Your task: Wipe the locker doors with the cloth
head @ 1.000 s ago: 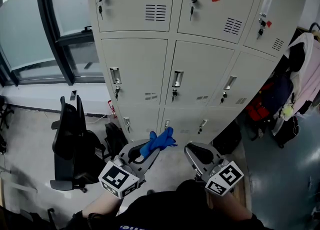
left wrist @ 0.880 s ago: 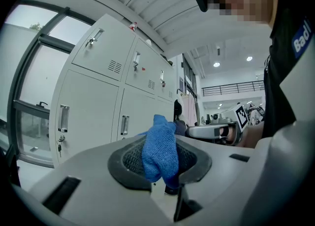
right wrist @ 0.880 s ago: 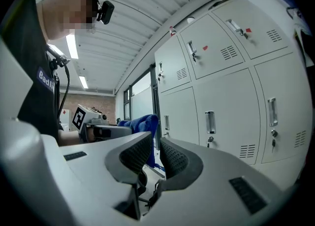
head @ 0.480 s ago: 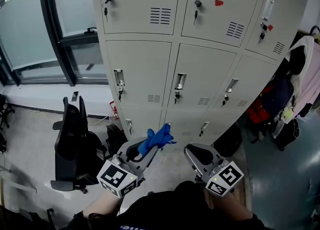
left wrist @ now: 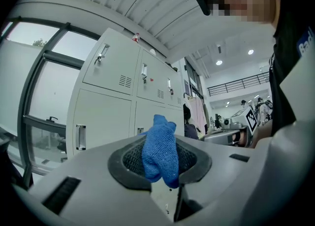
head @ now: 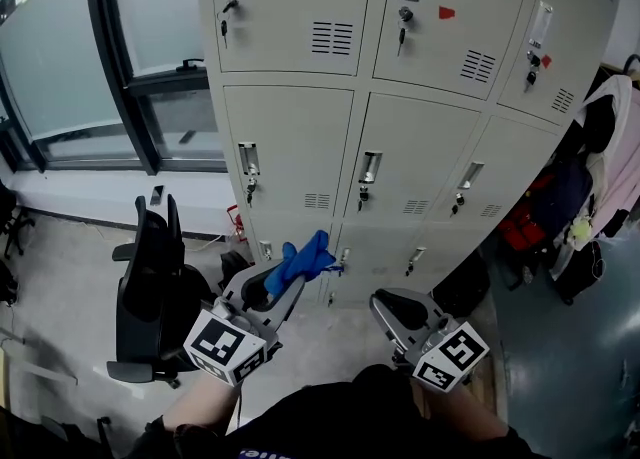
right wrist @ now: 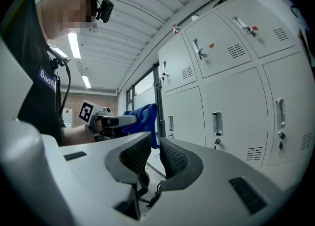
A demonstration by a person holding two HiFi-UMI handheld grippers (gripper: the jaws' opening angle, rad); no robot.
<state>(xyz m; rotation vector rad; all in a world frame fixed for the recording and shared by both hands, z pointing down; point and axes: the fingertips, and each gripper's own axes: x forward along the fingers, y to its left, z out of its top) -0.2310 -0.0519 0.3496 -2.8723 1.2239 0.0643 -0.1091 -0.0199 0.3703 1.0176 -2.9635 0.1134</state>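
A bank of beige metal lockers [head: 300,137] fills the head view ahead of me, each door with a handle and a key. My left gripper [head: 283,280] is shut on a blue cloth [head: 302,257], raised in front of the bottom row of doors and apart from them. The cloth [left wrist: 160,152] bunches out between the jaws in the left gripper view, with the lockers [left wrist: 106,107] beyond. My right gripper [head: 388,309] sits lower at the right, shut and holding nothing. The right gripper view shows the lockers [right wrist: 236,107] and the cloth [right wrist: 143,116] at its left.
A black office chair [head: 150,282] stands on the floor left of the lockers, below a large window [head: 90,57]. Clothes [head: 605,147] and bags [head: 535,217] hang and lie at the right of the lockers. A dark bag [head: 232,267] sits at the lockers' foot.
My left gripper has risen and moved a little forward with the blue cloth, closer to the lower doors. The right gripper has stayed where it was.
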